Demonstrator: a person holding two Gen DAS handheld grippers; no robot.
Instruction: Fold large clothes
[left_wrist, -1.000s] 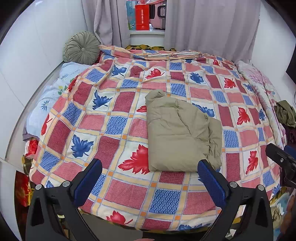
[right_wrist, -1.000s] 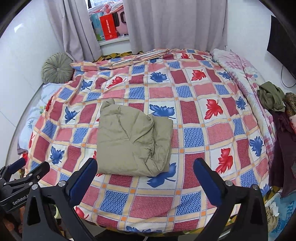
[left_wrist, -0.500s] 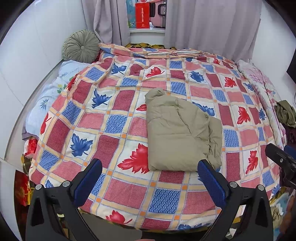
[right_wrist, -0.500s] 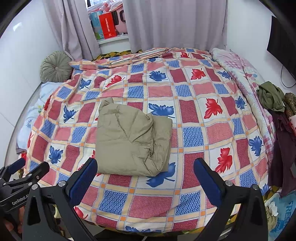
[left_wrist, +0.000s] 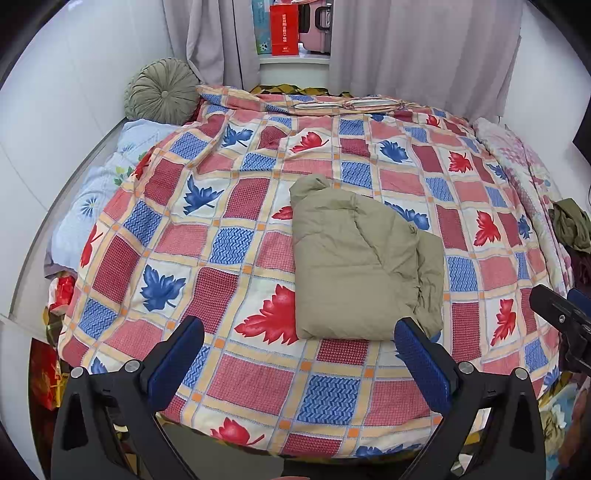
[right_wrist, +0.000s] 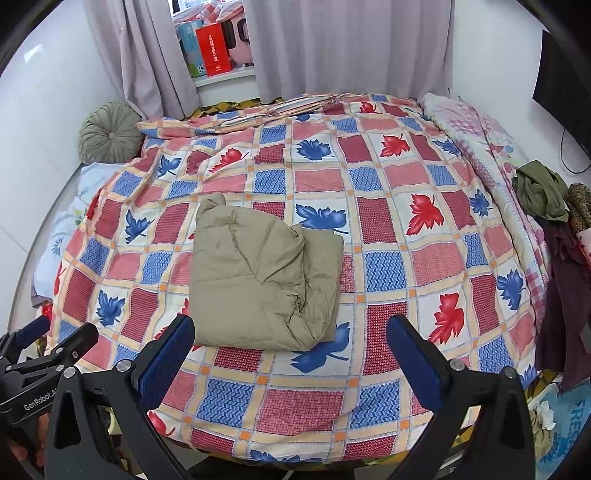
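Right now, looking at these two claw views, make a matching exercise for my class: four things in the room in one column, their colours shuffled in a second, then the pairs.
Things
1. folded garment
2. round cushion
3. box on the windowsill
4. claw pads

Colours
A. red
B. dark blue
C. khaki beige
D. grey-green

Pairs: 1-C, 2-D, 3-A, 4-B
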